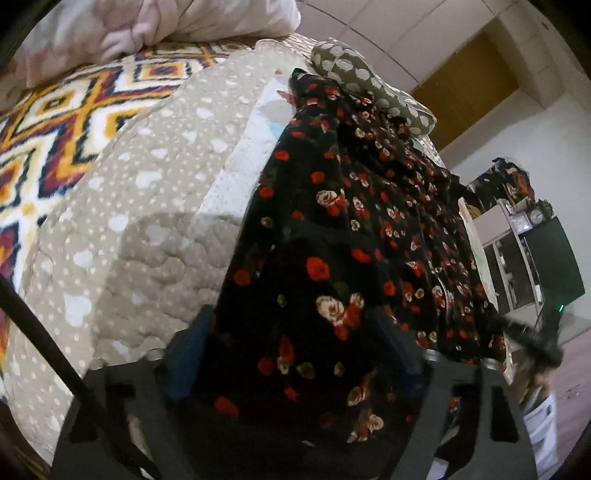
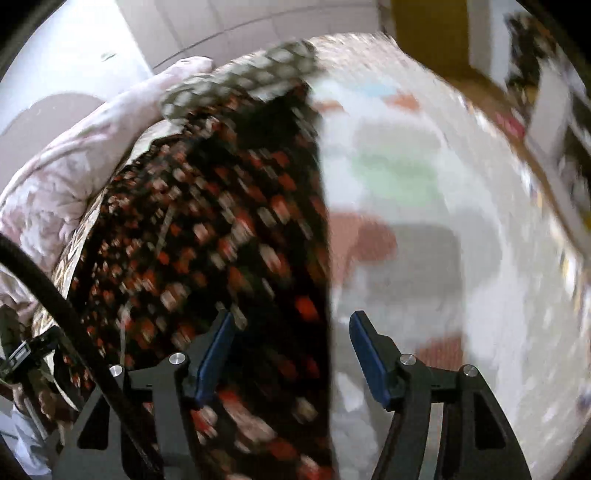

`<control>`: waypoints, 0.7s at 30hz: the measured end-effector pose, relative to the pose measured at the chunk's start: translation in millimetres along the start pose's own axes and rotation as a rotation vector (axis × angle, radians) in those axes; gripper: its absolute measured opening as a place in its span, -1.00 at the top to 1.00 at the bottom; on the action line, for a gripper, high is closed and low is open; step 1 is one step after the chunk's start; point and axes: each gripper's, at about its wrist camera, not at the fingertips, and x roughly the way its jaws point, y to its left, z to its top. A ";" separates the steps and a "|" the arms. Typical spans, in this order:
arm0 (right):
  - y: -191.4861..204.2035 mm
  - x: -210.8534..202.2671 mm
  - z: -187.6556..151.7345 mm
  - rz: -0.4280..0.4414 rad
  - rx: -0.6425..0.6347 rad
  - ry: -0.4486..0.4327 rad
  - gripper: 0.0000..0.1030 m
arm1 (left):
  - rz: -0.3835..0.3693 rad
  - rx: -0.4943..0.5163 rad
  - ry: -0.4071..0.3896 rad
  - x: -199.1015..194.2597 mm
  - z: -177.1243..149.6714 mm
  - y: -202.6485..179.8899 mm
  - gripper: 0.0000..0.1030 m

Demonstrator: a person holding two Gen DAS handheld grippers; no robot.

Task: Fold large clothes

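Left wrist view first: our left gripper [image 1: 295,354] sits right at the near hem of the floral dress [image 1: 354,229], fingers spread wide, cloth lying between them, but we cannot see the pads pressing on it, so we call it open. Dress runs away from us along the bed, laid over a white quilt [image 1: 240,162], with the beige heart-print blanket [image 1: 147,192] beside it and a polka-dot cushion [image 1: 354,74] at its far end. Beyond the cushion, a pink duvet [image 1: 177,22].

Right wrist view is badly blurred. Our right gripper [image 2: 291,354] has its blue pads apart, nothing pinched; it hangs over the dress's straight right edge, one finger above the fabric, the other above the quilt.

Handling judgement: the dress looks thin, light and floppy, likely a bit slippery, and will sag and bunch if lifted by one point. We would pinch it at hem corners or along that straight edge, both grippers well apart, and keep it taut while folding toward the cushion.
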 end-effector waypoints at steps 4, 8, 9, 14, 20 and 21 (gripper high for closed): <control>-28.7 14.6 -35.4 0.152 0.135 0.011 -0.34 | -0.061 -0.043 0.007 -8.8 -4.1 9.8 -0.24; -34.5 13.4 -50.8 0.247 0.200 -0.050 -0.35 | -0.094 -0.082 0.002 -15.5 -10.9 17.1 -0.24; -35.8 13.1 -53.6 0.268 0.212 -0.054 -0.35 | -0.101 -0.085 -0.002 -17.0 -13.7 17.1 -0.24; -44.7 9.1 -71.8 0.365 0.268 -0.075 -0.35 | -0.152 -0.103 -0.013 -25.2 -20.7 20.1 -0.24; -58.9 -3.5 -84.6 0.392 0.347 -0.119 -0.35 | -0.143 -0.170 -0.086 -46.3 -15.0 40.4 -0.28; -61.0 -4.7 -84.9 0.386 0.359 -0.126 -0.35 | -0.126 -0.173 -0.089 -46.9 -13.5 43.4 -0.30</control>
